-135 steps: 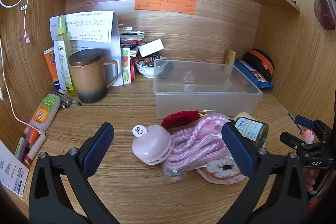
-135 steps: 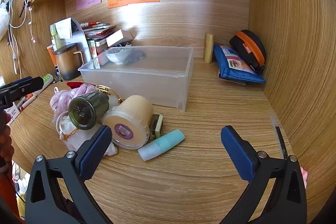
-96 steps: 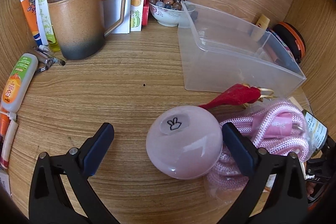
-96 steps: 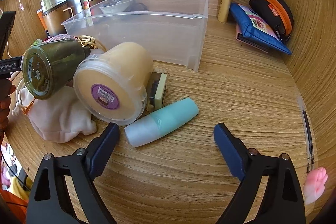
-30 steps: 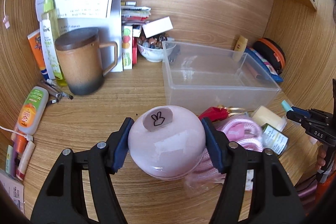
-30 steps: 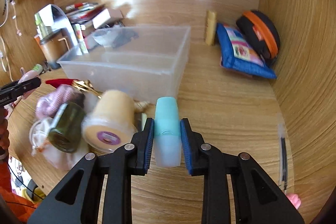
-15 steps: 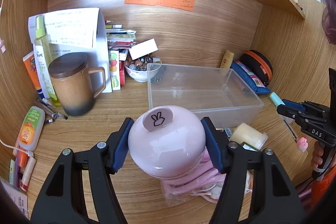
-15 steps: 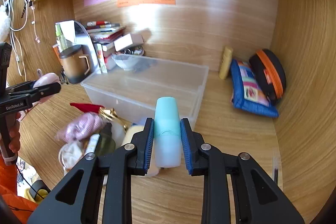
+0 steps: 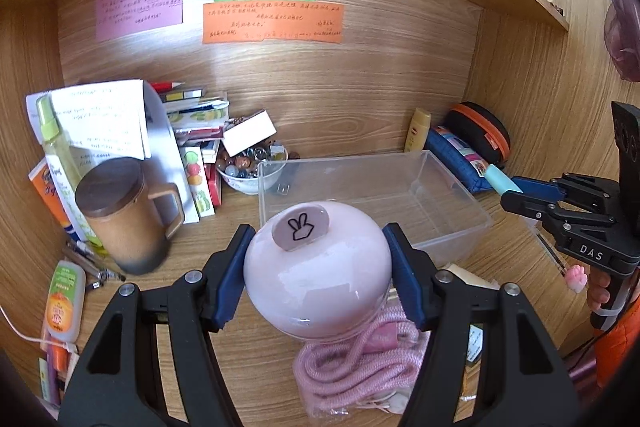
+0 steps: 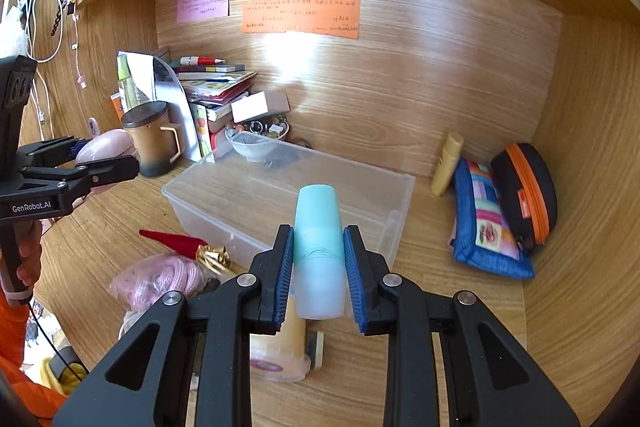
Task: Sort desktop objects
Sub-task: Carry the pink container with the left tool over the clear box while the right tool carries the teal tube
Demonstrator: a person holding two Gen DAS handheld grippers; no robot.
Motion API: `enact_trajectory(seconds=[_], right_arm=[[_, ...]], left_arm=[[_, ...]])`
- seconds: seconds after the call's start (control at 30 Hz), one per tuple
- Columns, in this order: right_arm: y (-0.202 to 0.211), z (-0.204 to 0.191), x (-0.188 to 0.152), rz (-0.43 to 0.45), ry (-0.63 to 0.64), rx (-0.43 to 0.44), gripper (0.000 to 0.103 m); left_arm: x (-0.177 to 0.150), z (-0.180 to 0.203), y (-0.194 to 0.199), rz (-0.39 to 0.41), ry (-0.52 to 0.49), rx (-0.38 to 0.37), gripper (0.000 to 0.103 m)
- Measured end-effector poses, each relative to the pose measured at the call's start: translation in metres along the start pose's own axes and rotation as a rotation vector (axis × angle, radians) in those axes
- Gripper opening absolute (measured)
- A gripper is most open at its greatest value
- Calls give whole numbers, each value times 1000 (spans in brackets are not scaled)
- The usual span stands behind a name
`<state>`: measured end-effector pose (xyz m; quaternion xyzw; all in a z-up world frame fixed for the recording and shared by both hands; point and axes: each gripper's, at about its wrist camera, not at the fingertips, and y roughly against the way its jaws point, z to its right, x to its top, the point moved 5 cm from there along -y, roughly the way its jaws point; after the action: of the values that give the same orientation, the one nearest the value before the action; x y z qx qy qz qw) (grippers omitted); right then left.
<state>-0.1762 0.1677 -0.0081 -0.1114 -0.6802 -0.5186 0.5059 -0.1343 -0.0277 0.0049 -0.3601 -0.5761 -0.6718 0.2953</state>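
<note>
Nearest to us, our left gripper [image 9: 318,263] clamps a pink dome-shaped gadget [image 9: 316,279] with a rabbit sticker, its blue pads pressed to both sides, held off the desk. Our right gripper [image 10: 319,277] is nearly closed on a slim teal tube [image 10: 319,259], also held in the air. So two items are in hand, but neither has been put away yet.

Just below and behind them, the loose pile lies on the desk [image 10: 460,359]: a bagged pink cord [image 9: 352,363], a cream-coloured jar [image 10: 280,355] on its side, a red piece with a gold tassel [image 10: 182,243]. These are left to sort, as we judge it.

Beyond the pile sits the clear plastic bin [image 10: 384,223], which looks empty; we take it to be the place for the items. Both grippers point toward it from the front, short of its rim.

Farther back, a brown lidded mug [image 9: 124,215], a bowl of beads [image 9: 252,175], stacked books [image 10: 212,83] and a blue pouch [image 10: 486,227] stand along the wall. We judge the sorting barely begun.
</note>
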Motion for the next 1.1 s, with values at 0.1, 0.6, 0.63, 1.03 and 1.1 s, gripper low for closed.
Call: enact_trajectory(seconds=[0.1,0.6,0.63,1.03,1.1], right_arm=[[-4,0,5,0,5,28,23],[-54,2,23,-60,53,65,23],[-59,3,23,-68,52,69,23],[-117,21,17,-173,35,107,23],[-124,23,17,-188,36,111,23]], left_arm=[[7,2,-8,-10,-9,-6,64],[27,16,-70,-90,-50,-39,64],[27,17,-74,-98,-54,-41,64],[26,17,-131,-203,-68,-59,64],[26,17,-139,-217,-73,-62,64]])
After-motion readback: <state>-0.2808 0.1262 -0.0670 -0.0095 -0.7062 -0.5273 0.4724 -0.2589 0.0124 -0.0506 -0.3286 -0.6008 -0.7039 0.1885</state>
